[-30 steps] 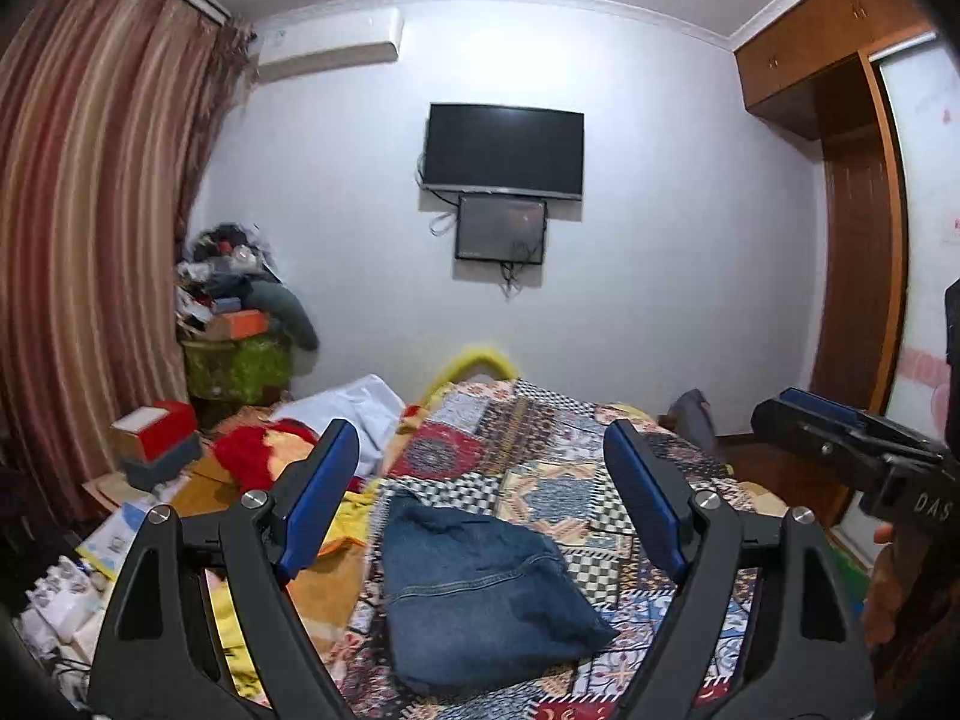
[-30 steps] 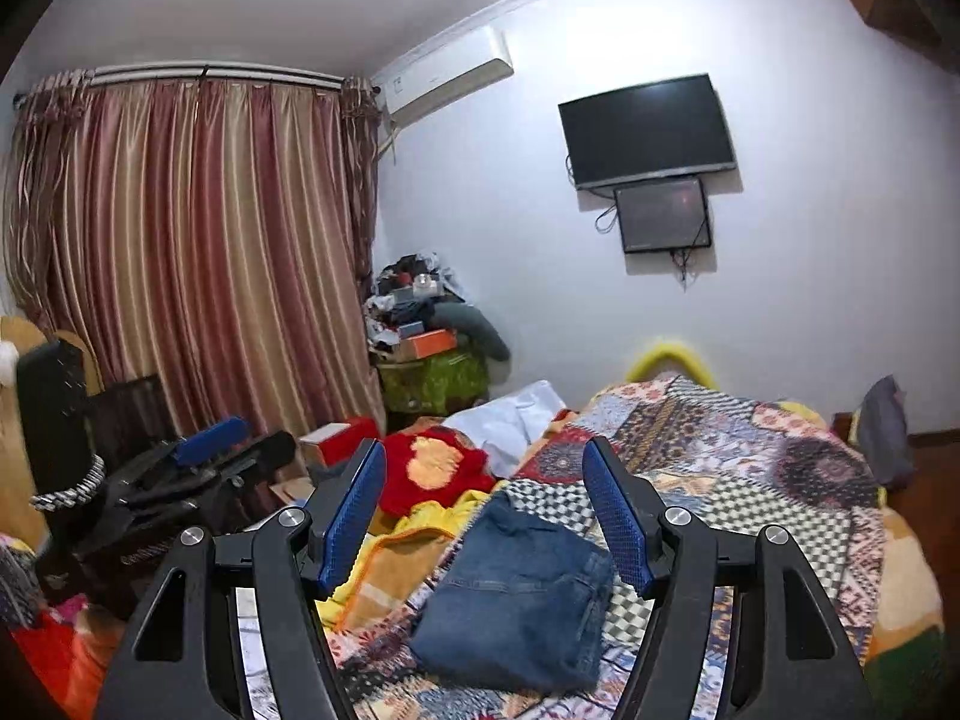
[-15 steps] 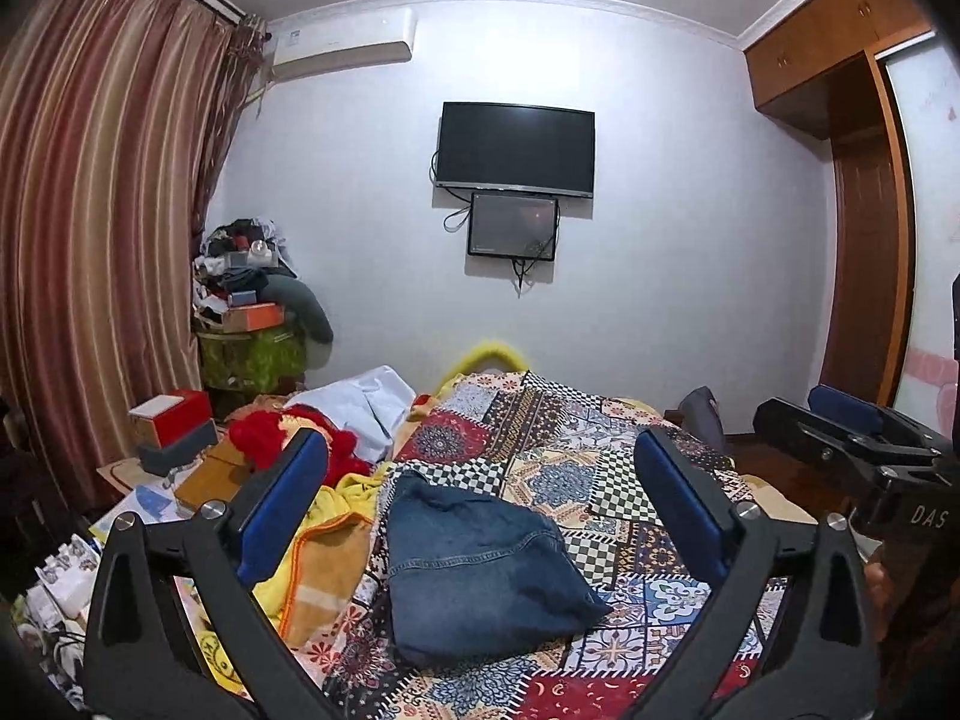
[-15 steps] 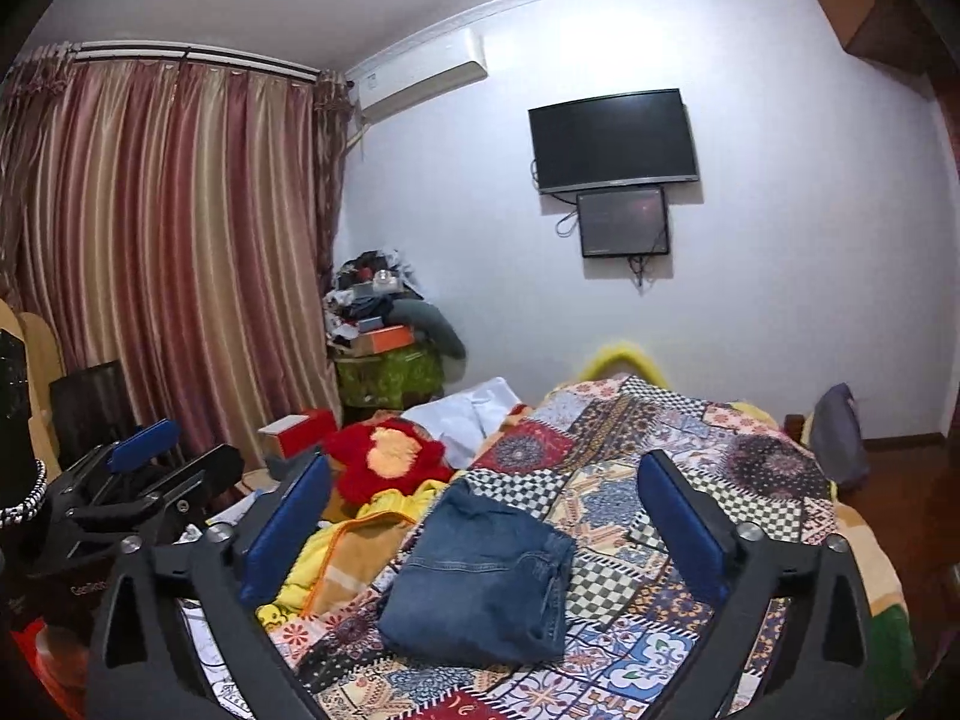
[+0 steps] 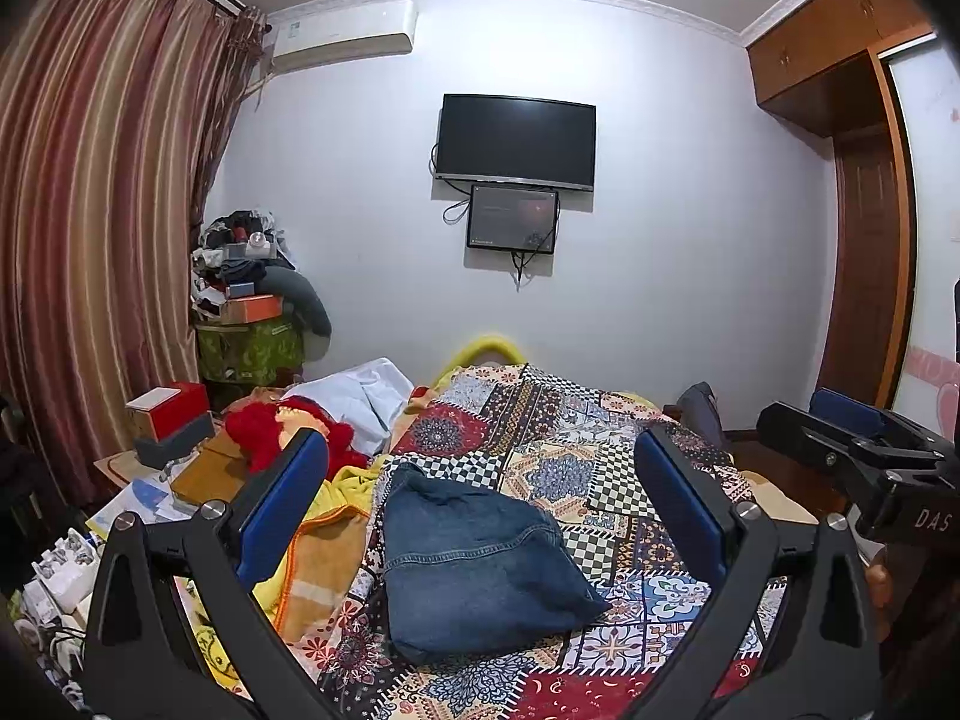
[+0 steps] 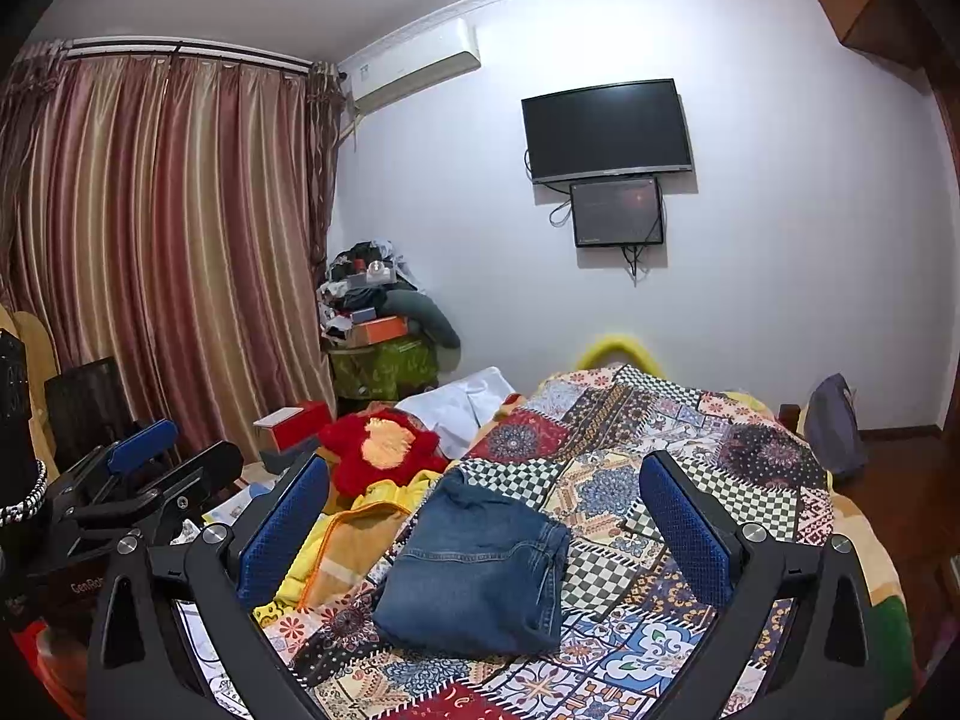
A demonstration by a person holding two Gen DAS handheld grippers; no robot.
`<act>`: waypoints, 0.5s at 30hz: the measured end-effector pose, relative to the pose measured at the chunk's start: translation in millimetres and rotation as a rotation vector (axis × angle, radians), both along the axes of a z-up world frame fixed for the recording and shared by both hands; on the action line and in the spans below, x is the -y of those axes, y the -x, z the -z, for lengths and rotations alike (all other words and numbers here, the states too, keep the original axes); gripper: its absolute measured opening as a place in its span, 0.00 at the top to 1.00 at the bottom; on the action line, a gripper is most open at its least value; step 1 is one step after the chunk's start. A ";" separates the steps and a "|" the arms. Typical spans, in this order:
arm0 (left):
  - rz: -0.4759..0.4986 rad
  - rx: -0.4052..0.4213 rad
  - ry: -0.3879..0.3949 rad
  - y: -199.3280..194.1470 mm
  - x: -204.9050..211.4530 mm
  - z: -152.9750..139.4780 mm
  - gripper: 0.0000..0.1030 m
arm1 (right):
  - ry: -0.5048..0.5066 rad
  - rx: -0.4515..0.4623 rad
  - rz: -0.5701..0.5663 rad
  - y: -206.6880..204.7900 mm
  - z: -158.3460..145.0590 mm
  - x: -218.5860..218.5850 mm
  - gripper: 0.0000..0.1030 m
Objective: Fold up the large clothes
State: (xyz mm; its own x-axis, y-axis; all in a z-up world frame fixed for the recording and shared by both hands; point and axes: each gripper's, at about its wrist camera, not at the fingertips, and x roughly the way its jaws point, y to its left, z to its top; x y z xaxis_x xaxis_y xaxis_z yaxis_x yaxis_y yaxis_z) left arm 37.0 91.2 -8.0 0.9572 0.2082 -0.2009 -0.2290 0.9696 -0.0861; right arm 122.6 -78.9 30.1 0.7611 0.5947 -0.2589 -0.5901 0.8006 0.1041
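Folded blue jeans point(image 5: 474, 564) lie flat on the patchwork bedspread point(image 5: 600, 480), near its left side. My left gripper point(image 5: 480, 444) hovers above and short of them, open wide, its blue pads clear of the denim. The right gripper point(image 5: 810, 420) shows at the right edge of this view, held in a hand. In the right wrist view the same jeans point(image 6: 480, 570) rest on the bedspread point(image 6: 690, 420) below my right gripper point(image 6: 485, 468), which is also open wide with nothing between its pads. The left gripper point(image 6: 180, 456) appears at the left there.
A yellow-orange blanket point(image 5: 324, 546), a red garment point(image 6: 378, 450) and a white cloth point(image 5: 360, 396) are heaped left of the jeans. Boxes point(image 5: 174, 420) crowd a low table by the striped curtain point(image 5: 90, 240). A dark backpack point(image 6: 834, 426) leans at the bed's right; a wardrobe point(image 5: 870, 240) stands beyond.
The jaws of both grippers have spread from partly open to fully wide. The jeans have stayed put on the bed, and both hands have barely shifted.
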 end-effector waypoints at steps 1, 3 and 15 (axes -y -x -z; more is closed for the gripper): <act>0.000 -0.002 0.002 -0.8 -0.8 0.1 0.00 | 0.002 -0.002 0.000 -0.4 0.7 -0.1 0.00; 0.001 -0.006 0.007 -1.8 -2.2 0.9 0.00 | 0.007 -0.004 -0.002 -0.1 0.0 -1.4 0.00; 0.012 -0.015 0.025 -4.6 -7.0 4.6 0.00 | 0.018 -0.003 -0.003 1.5 1.1 -3.7 0.00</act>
